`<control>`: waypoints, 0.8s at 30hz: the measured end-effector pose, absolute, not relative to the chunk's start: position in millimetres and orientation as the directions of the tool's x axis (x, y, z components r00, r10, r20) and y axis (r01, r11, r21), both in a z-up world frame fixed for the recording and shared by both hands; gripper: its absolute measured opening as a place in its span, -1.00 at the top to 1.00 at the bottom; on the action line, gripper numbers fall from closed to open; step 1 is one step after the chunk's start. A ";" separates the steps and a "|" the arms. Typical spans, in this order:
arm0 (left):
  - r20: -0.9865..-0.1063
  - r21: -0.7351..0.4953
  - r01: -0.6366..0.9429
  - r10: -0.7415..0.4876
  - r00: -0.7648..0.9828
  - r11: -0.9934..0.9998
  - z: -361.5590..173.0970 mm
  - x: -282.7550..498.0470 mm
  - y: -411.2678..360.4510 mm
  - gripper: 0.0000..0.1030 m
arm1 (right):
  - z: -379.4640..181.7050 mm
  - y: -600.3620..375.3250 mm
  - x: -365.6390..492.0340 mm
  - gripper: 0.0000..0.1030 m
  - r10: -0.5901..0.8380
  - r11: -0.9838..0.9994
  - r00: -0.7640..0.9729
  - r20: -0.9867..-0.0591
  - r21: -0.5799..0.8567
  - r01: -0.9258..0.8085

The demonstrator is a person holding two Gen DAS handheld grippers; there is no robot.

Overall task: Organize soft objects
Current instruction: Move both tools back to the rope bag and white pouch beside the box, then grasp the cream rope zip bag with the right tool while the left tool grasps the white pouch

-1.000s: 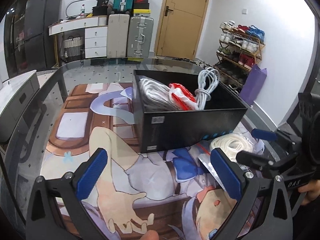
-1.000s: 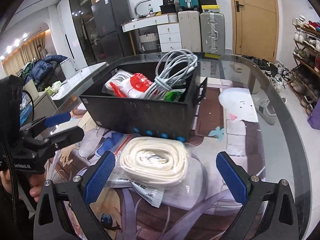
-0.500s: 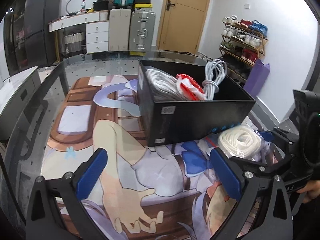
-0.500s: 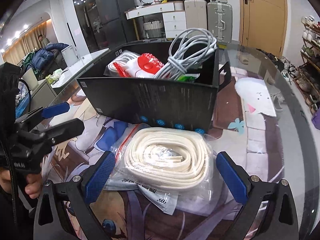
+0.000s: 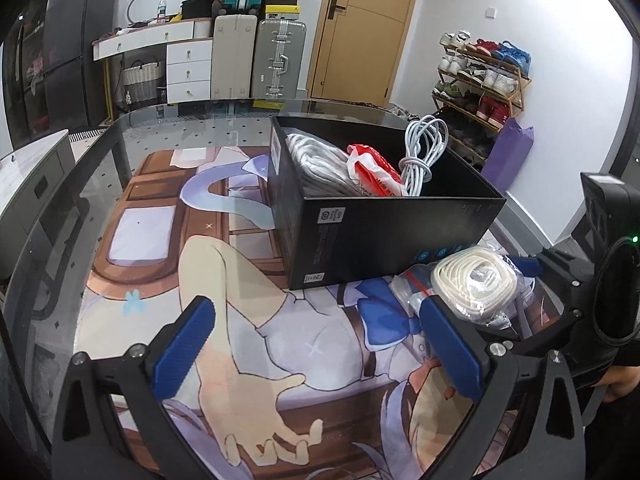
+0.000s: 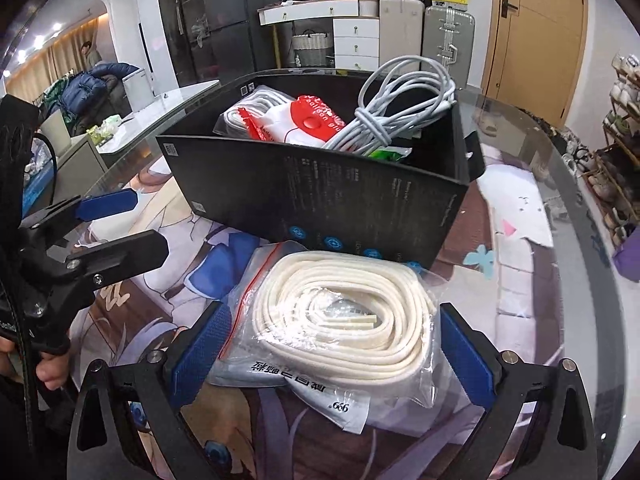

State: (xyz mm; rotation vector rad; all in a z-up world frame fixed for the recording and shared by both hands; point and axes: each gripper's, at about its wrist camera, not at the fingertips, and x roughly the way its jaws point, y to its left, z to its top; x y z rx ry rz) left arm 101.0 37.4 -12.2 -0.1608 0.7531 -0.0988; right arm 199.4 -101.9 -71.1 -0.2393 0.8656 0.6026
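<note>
- glass table (image 5: pixel 100 152) with a printed mat (image 5: pixel 248 320) covering most of its top
- black box (image 5: pixel 384 232) stands on the mat, open at the top, toward the far right in the left wrist view
- inside the box: a bundle of white cable (image 6: pixel 400 108) leaning at the right, a red and white bag (image 6: pixel 304 124) in the middle, a bagged white coil (image 6: pixel 248 108) at the left
- clear bag of cream cord (image 6: pixel 344 308) lies on the mat just beside the near wall of the box
- right gripper (image 6: pixel 332 352) is released, its blue pads spread wide with the bag of cream cord between them; whether either pad touches the bag i cannot tell
- left gripper (image 5: pixel 320 344) is released too, jaws wide apart over bare mat, nothing between them, to the left of the bag
- a hand (image 6: pixel 52 372) shows at the near left edge of the right wrist view, holding the left gripper's handle
</note>
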 end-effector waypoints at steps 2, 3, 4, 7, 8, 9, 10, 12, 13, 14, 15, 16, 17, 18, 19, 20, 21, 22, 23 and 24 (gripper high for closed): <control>-0.674 -0.180 0.033 -0.148 0.724 0.983 -12.4 101.4 37.1 -0.99 | -68.4 -102.6 197.0 -0.99 0.392 0.808 0.506 -0.768 0.025 -0.588; -0.674 -0.181 0.033 -0.149 0.724 0.983 -12.5 101.3 37.6 -0.99 | -67.7 -103.0 197.4 -0.99 0.391 0.807 0.505 -0.769 0.023 -0.589; -0.673 -0.185 0.034 -0.152 0.724 0.982 -12.6 101.1 38.0 -0.99 | -67.3 -103.0 197.6 -0.99 0.393 0.806 0.503 -0.770 0.025 -0.591; -0.672 -0.190 0.035 -0.156 0.724 0.981 -12.6 101.0 38.6 -0.99 | -68.4 -100.7 199.3 -0.99 0.388 0.802 0.496 -0.776 0.020 -0.597; -0.673 -0.192 0.036 -0.158 0.723 0.981 -12.6 100.9 38.8 -0.99 | -68.7 -99.7 200.4 -0.99 0.394 0.800 0.494 -0.775 0.025 -0.600; -0.673 -0.192 0.036 -0.159 0.722 0.981 -12.7 101.1 38.7 -0.99 | -69.4 -99.8 200.6 -0.95 0.396 0.800 0.489 -0.777 0.030 -0.600; -0.674 -0.193 0.038 -0.161 0.721 0.980 -12.9 101.2 38.6 -0.99 | -69.5 -99.9 200.5 -0.87 0.400 0.800 0.487 -0.777 0.035 -0.600; -0.674 -0.197 0.040 -0.165 0.720 0.980 -13.1 101.3 38.8 -0.99 | -69.9 -101.8 200.7 -0.73 0.412 0.792 0.483 -0.773 0.042 -0.609; -0.675 -0.198 0.040 -0.166 0.719 0.979 -13.1 101.4 38.8 -0.99 | -69.7 -101.1 198.2 -0.65 0.414 0.788 0.484 -0.771 0.036 -0.615; -0.675 -0.199 0.041 -0.168 0.719 0.979 -13.0 101.2 39.0 -0.99 | -69.4 -100.5 196.3 -0.63 0.413 0.786 0.488 -0.769 0.030 -0.618; -0.675 -0.201 0.043 -0.170 0.718 0.979 -13.1 101.2 39.1 -0.99 | -69.1 -100.1 195.0 -0.59 0.413 0.785 0.489 -0.768 0.027 -0.619; -0.674 -0.201 0.044 -0.171 0.719 0.979 -13.0 101.1 39.1 -0.99 | -68.4 -99.9 194.1 -0.56 0.414 0.783 0.493 -0.765 0.024 -0.621; -0.673 -0.202 0.045 -0.172 0.719 0.978 -12.7 101.2 39.2 -0.99 | -68.0 -100.1 192.9 -0.56 0.414 0.784 0.496 -0.763 0.022 -0.621; -0.673 -0.203 0.046 -0.173 0.719 0.978 -12.9 101.0 39.5 -0.99 | -68.4 -100.3 191.4 -0.56 0.413 0.786 0.496 -0.763 0.024 -0.618; -0.673 -0.203 0.045 -0.173 0.719 0.978 -13.0 100.8 39.7 -0.99 | -68.1 -100.7 190.8 -0.54 0.415 0.789 0.497 -0.762 0.030 -0.614; -0.673 -0.203 0.045 -0.172 0.720 0.978 -13.0 100.9 39.7 -0.99 | -67.5 -101.6 190.1 -0.52 0.423 0.790 0.499 -0.757 0.038 -0.612; -0.673 -0.204 0.046 -0.174 0.719 0.978 -13.3 101.2 39.8 -0.99 | -67.1 -102.2 189.4 -0.50 0.430 0.789 0.498 -0.753 0.046 -0.612; -0.673 -0.204 0.046 -0.174 0.719 0.978 -13.2 101.1 39.8 -0.99 | -66.5 -103.0 188.5 -0.46 0.436 0.789 0.499 -0.749 0.052 -0.612; -0.673 -0.205 0.045 -0.174 0.719 0.978 -13.2 101.0 40.0 -0.99 | -65.8 -103.9 187.2 -0.44 0.440 0.790 0.502 -0.745 0.055 -0.610; -0.673 -0.206 0.044 -0.174 0.719 0.978 -13.2 101.2 40.1 -0.99 | -65.1 -104.3 186.0 -0.41 0.443 0.791 0.504 -0.741 0.059 -0.609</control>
